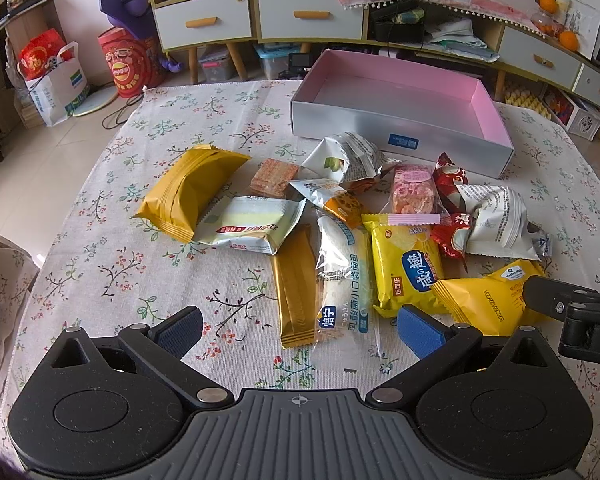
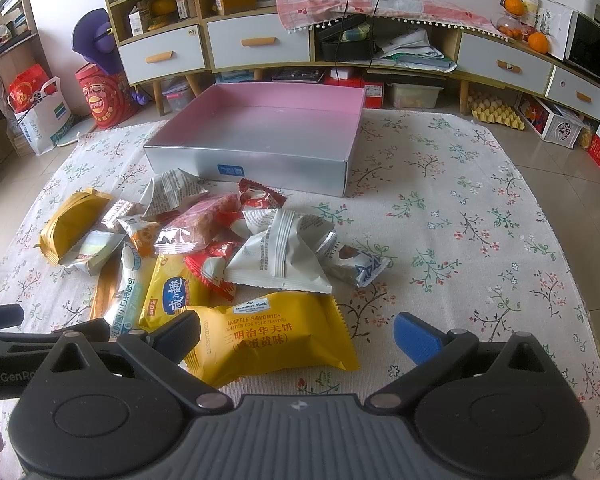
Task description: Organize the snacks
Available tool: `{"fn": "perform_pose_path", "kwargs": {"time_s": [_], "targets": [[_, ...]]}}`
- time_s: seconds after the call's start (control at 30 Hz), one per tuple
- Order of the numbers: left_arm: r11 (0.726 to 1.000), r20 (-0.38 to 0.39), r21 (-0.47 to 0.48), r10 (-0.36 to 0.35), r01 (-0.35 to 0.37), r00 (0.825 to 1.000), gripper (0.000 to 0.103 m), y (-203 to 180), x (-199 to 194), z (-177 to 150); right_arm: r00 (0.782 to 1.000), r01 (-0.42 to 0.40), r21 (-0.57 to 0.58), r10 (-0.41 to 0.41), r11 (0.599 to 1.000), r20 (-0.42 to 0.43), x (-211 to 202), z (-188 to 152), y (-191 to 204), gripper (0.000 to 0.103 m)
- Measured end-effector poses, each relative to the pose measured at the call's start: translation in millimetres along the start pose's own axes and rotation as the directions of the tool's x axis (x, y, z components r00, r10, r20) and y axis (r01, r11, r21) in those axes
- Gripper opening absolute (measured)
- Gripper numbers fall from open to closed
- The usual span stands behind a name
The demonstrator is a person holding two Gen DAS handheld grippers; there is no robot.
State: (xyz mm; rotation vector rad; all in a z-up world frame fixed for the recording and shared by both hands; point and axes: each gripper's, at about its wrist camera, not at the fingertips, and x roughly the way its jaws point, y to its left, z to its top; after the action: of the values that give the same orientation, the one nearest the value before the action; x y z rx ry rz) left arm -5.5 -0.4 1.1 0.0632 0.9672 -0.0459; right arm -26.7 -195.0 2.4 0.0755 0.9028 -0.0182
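Several snack packets lie in a loose heap on the floral tablecloth in front of a silver box (image 1: 400,124) (image 2: 260,160) with a pink, empty inside. My left gripper (image 1: 300,330) is open, low over a gold stick pack (image 1: 296,292) and a clear bread bag (image 1: 342,280). A big gold pouch (image 1: 184,196) lies at the heap's left. My right gripper (image 2: 298,334) is open around the near end of a yellow waffle sandwich pack (image 2: 276,336) (image 1: 484,300). A yellow cracker bag (image 2: 172,296) (image 1: 404,264) lies beside it. The right gripper (image 1: 572,308) also shows at the left view's right edge.
The table edge (image 1: 112,136) drops to tiled floor on the left, with bags and a red drum (image 1: 130,60) there. A low cabinet (image 2: 260,40) with drawers runs behind the table. Bare cloth (image 2: 480,240) spreads to the right of the heap.
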Motion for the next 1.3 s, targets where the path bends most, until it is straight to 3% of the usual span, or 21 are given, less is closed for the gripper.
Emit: {"fn": "perform_pose_path", "kwargs": {"time_s": [0.73, 0.87, 1.0, 1.13, 1.3], "targets": [[1.0, 0.001, 0.015, -0.006, 0.006, 1.0, 0.103, -1, 0, 0, 1.0, 0.006, -0.006, -0.006, 1.0, -0.006, 1, -1, 1, 0.09], [0.996, -0.004, 0.065, -0.062, 0.062, 0.998, 0.103, -2, 0, 6, 0.999, -0.048, -0.018, 0.048, 0.999, -0.008, -1, 5, -1, 0.09], [0.989, -0.05, 0.063, -0.129, 0.132, 0.99, 0.103, 1, 8, 19, 1.0, -0.016, -0.08, 0.015, 0.997, -0.007, 0, 19, 3, 0.09], [0.982, -0.087, 0.078, -0.163, 0.17, 0.983, 0.103, 5, 16, 36, 0.998, -0.061, -0.077, 0.058, 0.995, -0.038, 0, 38, 0, 0.09], [0.985, 0.001, 0.078, -0.156, 0.155, 0.988, 0.103, 15, 25, 58, 0.997, -0.073, -0.09, 0.071, 0.993, -0.028, 4, 61, 0, 0.087]]}}
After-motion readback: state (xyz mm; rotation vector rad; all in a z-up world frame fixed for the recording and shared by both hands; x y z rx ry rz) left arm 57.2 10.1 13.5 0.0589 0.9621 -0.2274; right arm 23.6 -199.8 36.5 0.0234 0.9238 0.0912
